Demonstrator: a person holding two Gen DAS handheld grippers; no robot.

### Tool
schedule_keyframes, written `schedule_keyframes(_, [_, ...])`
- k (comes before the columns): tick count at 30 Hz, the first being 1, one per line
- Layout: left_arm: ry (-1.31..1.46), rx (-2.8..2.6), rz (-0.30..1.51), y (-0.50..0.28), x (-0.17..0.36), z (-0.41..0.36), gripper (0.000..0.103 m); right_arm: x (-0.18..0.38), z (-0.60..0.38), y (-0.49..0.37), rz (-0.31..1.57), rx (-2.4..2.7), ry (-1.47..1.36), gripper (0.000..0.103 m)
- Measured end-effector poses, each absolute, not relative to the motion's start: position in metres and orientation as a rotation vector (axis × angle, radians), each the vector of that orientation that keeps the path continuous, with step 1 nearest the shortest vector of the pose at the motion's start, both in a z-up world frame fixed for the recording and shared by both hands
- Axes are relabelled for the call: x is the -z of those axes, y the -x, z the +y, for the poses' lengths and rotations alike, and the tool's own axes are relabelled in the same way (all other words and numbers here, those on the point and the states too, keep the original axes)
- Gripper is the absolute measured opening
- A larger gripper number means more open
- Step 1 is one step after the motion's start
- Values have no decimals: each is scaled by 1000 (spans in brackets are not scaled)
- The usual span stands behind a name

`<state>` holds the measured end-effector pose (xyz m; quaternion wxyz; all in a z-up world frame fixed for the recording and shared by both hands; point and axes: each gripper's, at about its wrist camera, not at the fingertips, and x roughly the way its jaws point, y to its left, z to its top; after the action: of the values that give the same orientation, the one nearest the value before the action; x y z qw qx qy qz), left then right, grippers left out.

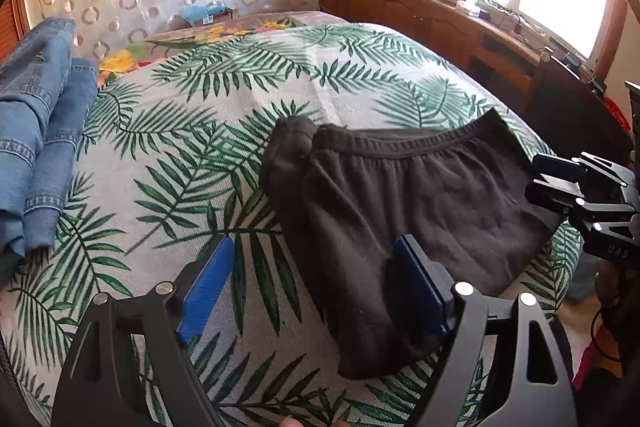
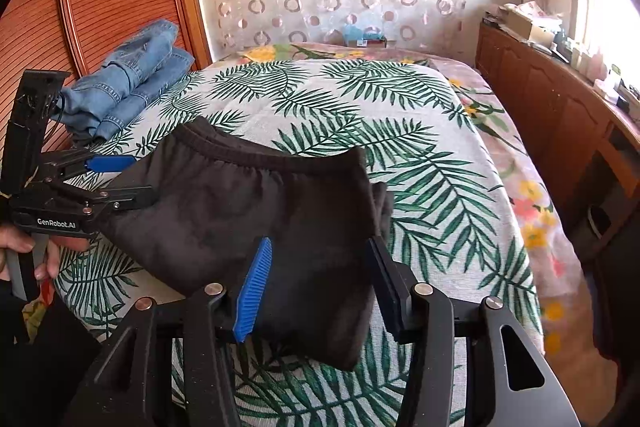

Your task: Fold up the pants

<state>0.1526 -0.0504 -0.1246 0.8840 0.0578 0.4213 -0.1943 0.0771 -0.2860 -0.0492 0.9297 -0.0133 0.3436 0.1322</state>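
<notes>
The left gripper (image 1: 316, 291) stands wide open with nothing gripped; its left pad hangs over bare bedspread, and its right pad sits at the near left edge of the black pants (image 1: 400, 203), with no pinch visible. The right gripper (image 2: 320, 287) is also open, less widely; the near right corner of the pants (image 2: 248, 219) lies between its 2 blue pads, but the pads do not appear to press on the cloth.

The pants lie on the palm-leaf bedspread (image 1: 192, 155) near its front edge, already folded into a compact bundle; the elastic waistband (image 1: 404, 147) runs across the far side, and the long axis runs from 1 gripper to the other. In the left wrist view a rolled end bulges at the bundle's far left corner. Both tools flank the bundle at its near edge, 1 at each short end, so neither is clearly nearer.

A judgement: the fold looks close to finished, and any further fold would carry the near edge away toward the waistband. Folded blue jeans (image 2: 132, 83) rest well apart at the bed's far left.
</notes>
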Motion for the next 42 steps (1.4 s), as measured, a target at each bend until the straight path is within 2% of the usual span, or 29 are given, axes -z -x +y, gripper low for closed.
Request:
schedule_keyframes(3, [-106, 402, 869, -155, 119, -48, 83, 47, -288, -75, 703, -276, 25, 57])
schedule_keyframes(17, [-110, 415, 876, -183, 113, -50, 82, 44, -299, -97, 731, -235, -10, 58])
schedule_keyframes(24, [-108, 452, 886, -193, 116, -54, 58, 49, -304, -113, 764, -247, -53, 58])
schedule_keyframes(28, [-88, 454, 893, -201, 118, -54, 54, 49, -303, -121, 778, -265, -50, 57])
schedule_keyframes(30, [-86, 455, 906, -206, 121, -55, 52, 49, -303, -126, 790, -270, -44, 49])
schedule_keyframes(34, [-86, 469, 920, -212, 124, -58, 50, 51, -303, -131, 804, -282, -52, 43])
schedule_keyframes(35, [-83, 472, 922, -212, 124, -57, 49, 50, -304, -132, 808, -292, -59, 38])
schedule_keyframes(39, [-54, 506, 929, -212, 124, -57, 38, 50, -302, -136, 818, -318, -75, 22])
schedule_keyframes(42, [-39, 519, 930, -210, 125, -56, 36, 51, -301, -137, 826, -342, -89, 14])
